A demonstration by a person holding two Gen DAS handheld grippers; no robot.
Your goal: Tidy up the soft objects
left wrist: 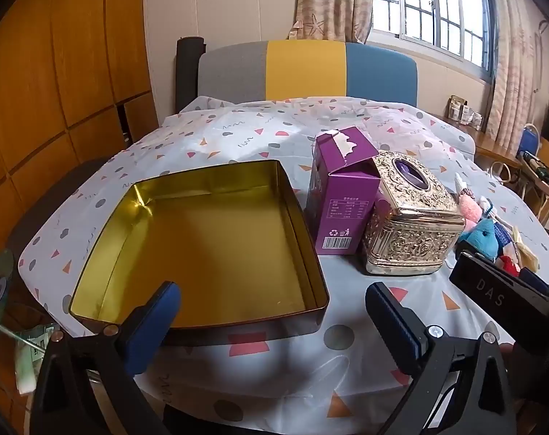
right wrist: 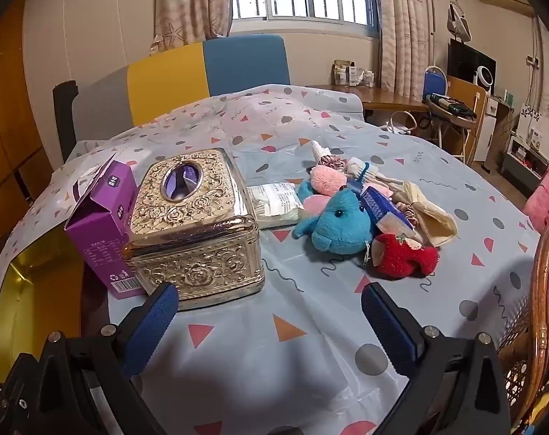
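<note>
A heap of soft toys lies on the patterned tablecloth: a blue plush (right wrist: 341, 226) (left wrist: 482, 235), a pink plush (right wrist: 327, 179) (left wrist: 468, 208), a red strawberry plush (right wrist: 406, 253) and a cream cloth piece (right wrist: 432, 214). A wide gold-lined tin (left wrist: 202, 243) stands open and holds nothing. My left gripper (left wrist: 272, 320) is open just in front of the tin's near wall. My right gripper (right wrist: 269, 320) is open over bare cloth, short of the toys, with nothing between its fingers.
A purple carton (left wrist: 341, 192) (right wrist: 102, 217) and an ornate gold tissue box (left wrist: 410, 217) (right wrist: 196, 224) stand between the tin and the toys. A white packet (right wrist: 274, 204) lies behind the tissue box. A wicker chair (right wrist: 544, 308) is at the table's right edge.
</note>
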